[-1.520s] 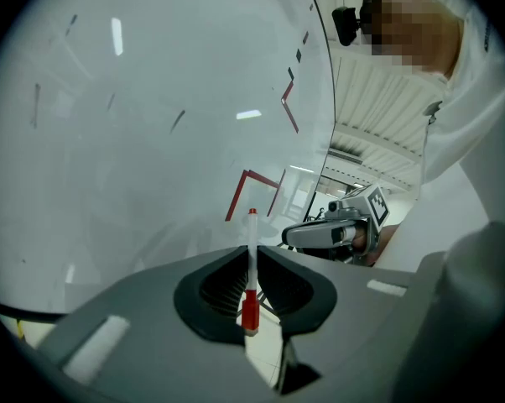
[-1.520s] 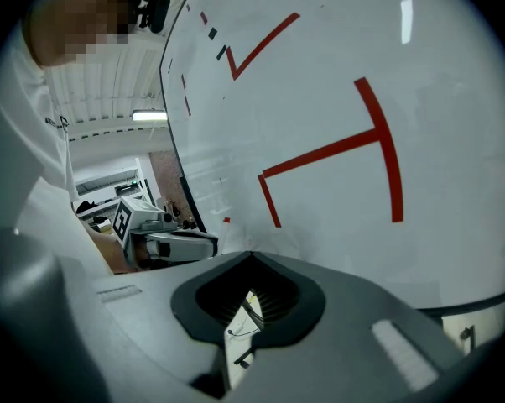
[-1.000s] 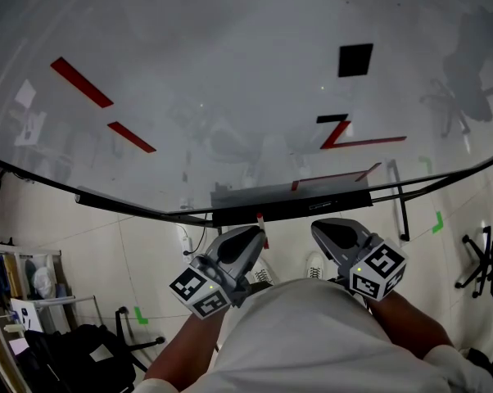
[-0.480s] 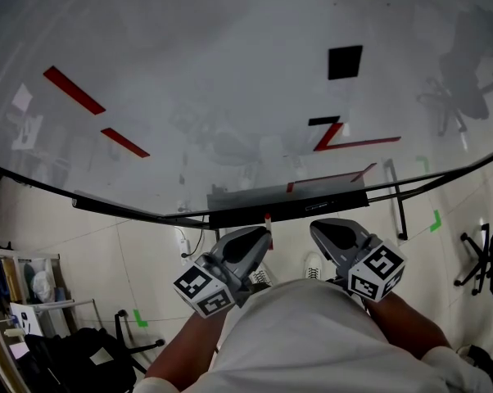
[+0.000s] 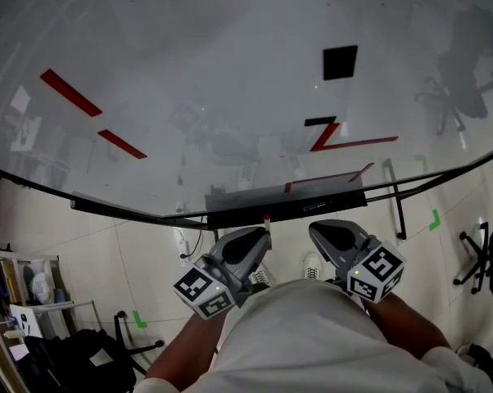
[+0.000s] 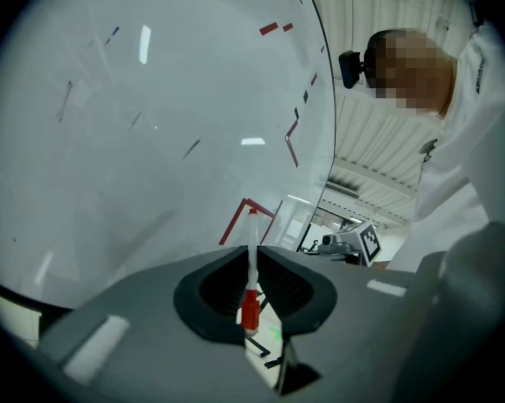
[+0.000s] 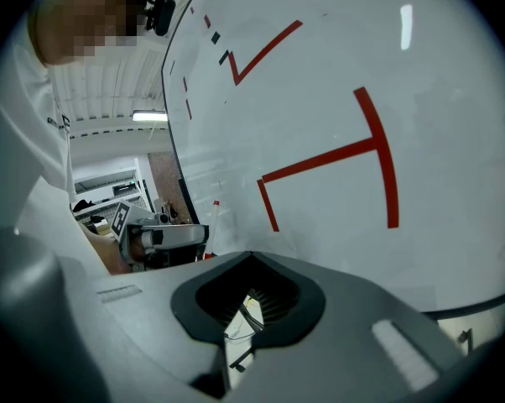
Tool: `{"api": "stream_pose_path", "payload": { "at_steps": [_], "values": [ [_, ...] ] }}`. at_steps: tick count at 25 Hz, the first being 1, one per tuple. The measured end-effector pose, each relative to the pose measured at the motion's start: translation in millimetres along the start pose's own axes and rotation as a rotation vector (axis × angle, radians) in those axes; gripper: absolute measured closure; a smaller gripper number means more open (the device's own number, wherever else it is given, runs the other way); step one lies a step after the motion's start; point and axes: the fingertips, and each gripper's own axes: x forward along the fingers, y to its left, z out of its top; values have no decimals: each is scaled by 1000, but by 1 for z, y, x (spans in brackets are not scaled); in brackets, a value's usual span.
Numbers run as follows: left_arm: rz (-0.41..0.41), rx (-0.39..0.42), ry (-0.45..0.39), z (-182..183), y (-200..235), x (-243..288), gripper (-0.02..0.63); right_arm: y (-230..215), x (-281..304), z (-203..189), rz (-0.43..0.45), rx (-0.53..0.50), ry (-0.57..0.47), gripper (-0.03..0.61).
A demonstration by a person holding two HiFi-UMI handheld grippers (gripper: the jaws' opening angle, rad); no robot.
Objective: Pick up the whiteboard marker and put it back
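The whiteboard marker (image 6: 252, 254) is white with red at both ends and stands upright between the left jaws. My left gripper (image 6: 251, 290) is shut on it. In the head view the left gripper (image 5: 248, 244) is held just below the whiteboard (image 5: 230, 72), and the marker's red tip (image 5: 267, 219) pokes up near the dark marker tray (image 5: 287, 206). My right gripper (image 5: 330, 234) hangs beside it, to the right. Its jaws are together with nothing between them in the right gripper view (image 7: 251, 296), where the left gripper (image 7: 160, 238) and the marker (image 7: 216, 212) show at the left.
The board carries red strokes (image 5: 341, 142) and a black square (image 5: 340, 62). Below it lie a tiled floor, an office chair base (image 5: 476, 260) at the right, a black bag (image 5: 74, 354) and a shelf (image 5: 17, 301) at the left.
The left gripper with the marker has shifted slightly to the right, toward the tray. The right gripper has barely moved.
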Motion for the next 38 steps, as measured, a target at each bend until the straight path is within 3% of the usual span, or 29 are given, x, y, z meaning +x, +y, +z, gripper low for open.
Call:
{"api": "stream_pose_path", "payload": {
  "at_steps": [29, 32, 38],
  "values": [
    [32, 9, 28, -3, 8, -2, 561, -1, -3, 2, -2, -7, -4, 577],
    [59, 54, 54, -8, 15, -2, 561, -2, -4, 0, -5, -2, -2, 577],
    [132, 243, 185, -27, 32, 1, 561, -3, -4, -3, -6, 5, 2, 577]
  ]
}}
